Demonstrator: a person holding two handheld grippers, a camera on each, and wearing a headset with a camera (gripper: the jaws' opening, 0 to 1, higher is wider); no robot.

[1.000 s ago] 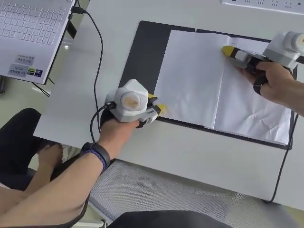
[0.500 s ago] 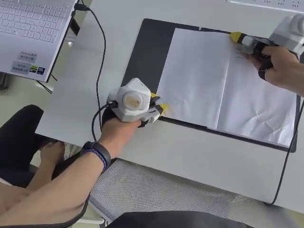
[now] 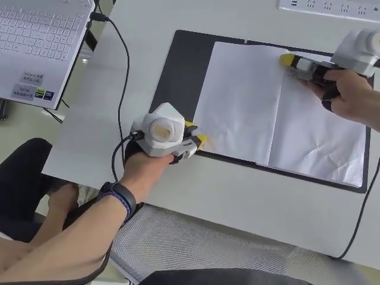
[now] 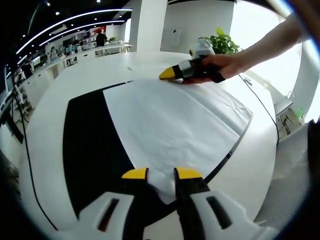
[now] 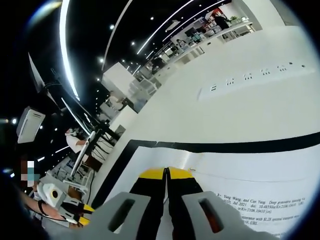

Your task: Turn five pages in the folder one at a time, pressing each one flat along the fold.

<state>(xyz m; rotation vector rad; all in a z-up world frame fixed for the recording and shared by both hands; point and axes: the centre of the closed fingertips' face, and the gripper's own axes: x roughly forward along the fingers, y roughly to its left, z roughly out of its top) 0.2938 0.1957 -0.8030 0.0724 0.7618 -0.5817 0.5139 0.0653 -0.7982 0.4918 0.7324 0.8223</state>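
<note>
White desk [image 3: 237,202], open folder [image 3: 181,71], fold [image 3: 276,107] front-to-back

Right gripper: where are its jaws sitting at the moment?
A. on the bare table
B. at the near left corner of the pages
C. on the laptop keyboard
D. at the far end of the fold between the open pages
D: the head view shows the right gripper with its yellow tips on the white pages at the far end of the fold; the left gripper is at the near left corner.

It was an open-plan office: a white desk [image 3: 237,199] with a laptop [image 3: 35,41] and power strip [image 3: 332,7], a mesh chair [image 3: 208,243], ceiling light strips [image 5: 65,30], a plant [image 4: 222,42].
</note>
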